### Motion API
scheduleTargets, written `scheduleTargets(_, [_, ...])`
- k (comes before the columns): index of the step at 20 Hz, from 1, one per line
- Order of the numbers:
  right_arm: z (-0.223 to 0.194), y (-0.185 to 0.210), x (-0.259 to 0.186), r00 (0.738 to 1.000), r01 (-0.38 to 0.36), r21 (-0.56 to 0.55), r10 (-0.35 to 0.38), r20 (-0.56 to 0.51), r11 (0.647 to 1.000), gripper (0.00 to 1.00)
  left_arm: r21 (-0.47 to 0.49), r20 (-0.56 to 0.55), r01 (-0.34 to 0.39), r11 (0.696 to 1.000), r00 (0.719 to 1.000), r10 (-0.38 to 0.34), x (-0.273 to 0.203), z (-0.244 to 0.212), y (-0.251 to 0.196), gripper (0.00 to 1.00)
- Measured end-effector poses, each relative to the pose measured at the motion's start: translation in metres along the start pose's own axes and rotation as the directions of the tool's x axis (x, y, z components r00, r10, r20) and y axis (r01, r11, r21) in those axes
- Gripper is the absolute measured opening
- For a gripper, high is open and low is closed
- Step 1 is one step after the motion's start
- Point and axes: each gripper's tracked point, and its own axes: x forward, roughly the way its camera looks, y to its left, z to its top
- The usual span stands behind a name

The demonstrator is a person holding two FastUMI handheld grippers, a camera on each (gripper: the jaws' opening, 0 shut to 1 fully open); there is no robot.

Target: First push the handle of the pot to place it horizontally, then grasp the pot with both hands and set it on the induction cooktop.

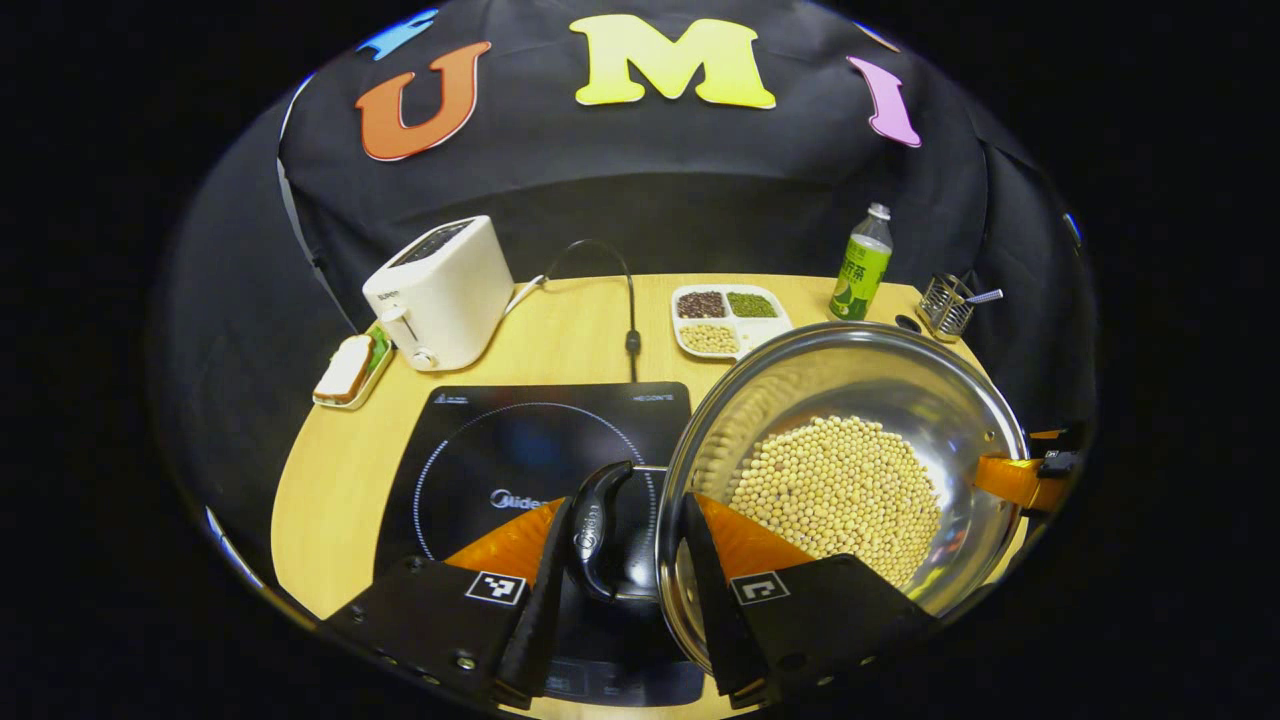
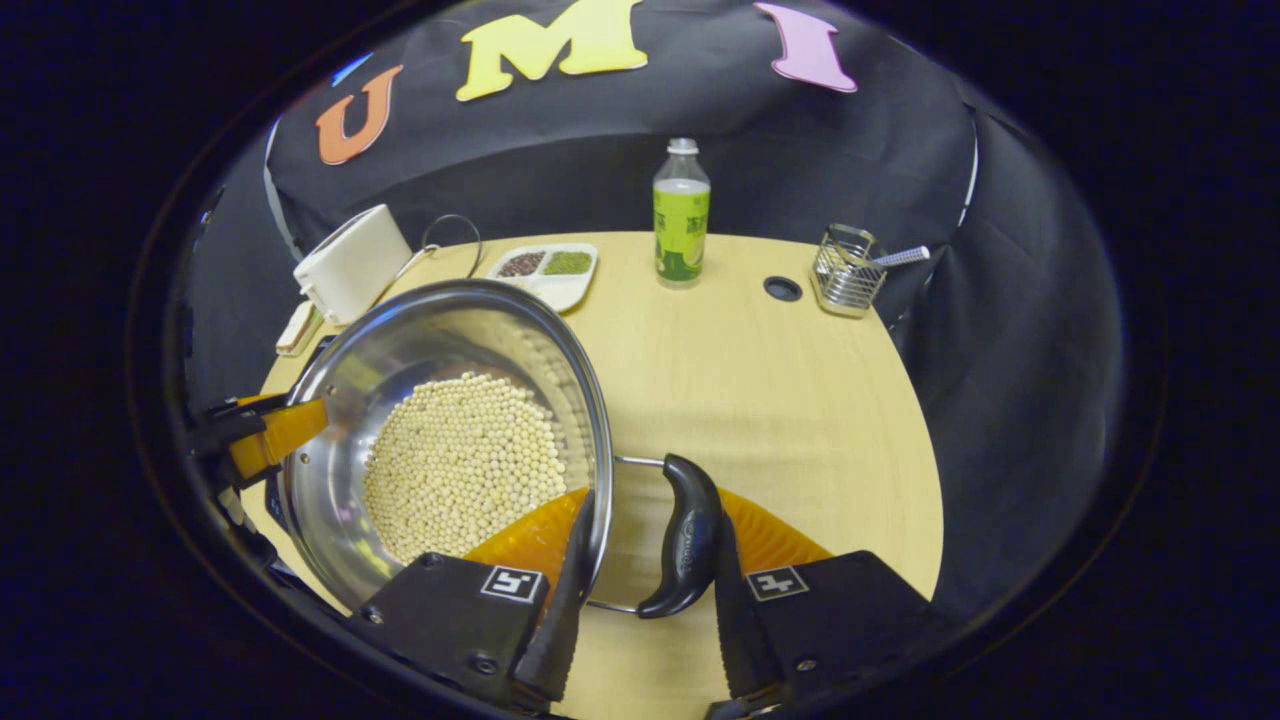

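Note:
A steel pot (image 1: 900, 380) holding pale soybeans (image 1: 840, 490) sits between my two grippers, overlapping the right edge of the black induction cooktop (image 1: 500, 450). My left gripper (image 1: 625, 580) is shut across the pot's black left handle (image 1: 598, 525), with one finger outside the handle and the other inside the rim. My right gripper (image 2: 648, 575) clamps the black right handle (image 2: 685, 540) the same way, and it also shows far right in the left gripper view (image 1: 1040, 470). The pot (image 2: 450, 330) leans slightly. I cannot tell if it touches the cooktop.
A white toaster (image 1: 440, 290) and a sandwich plate (image 1: 345, 370) stand back left, with a cable (image 1: 630, 300) behind the cooktop. A divided bean tray (image 1: 725, 320), a green bottle (image 2: 681, 215) and a wire holder (image 2: 845, 270) line the back. Bare wooden table (image 2: 780, 400) lies right of the pot.

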Motion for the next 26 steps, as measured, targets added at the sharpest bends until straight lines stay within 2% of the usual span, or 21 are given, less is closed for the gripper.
scheduleTargets(16, [0.018,0.155,0.019,0.997,-0.078,-0.018,0.077,-0.026,0.997,0.58,-0.021,-0.016,-0.093,0.995,0.996,0.093,-0.007,0.001,0.150,0.59])
scheduleTargets(26, [0.018,0.218,0.041,0.996,-0.069,-0.005,0.069,-0.058,0.998,0.58,-0.011,-0.047,-0.100,0.995,0.994,0.100,0.015,-0.002,0.206,0.59])
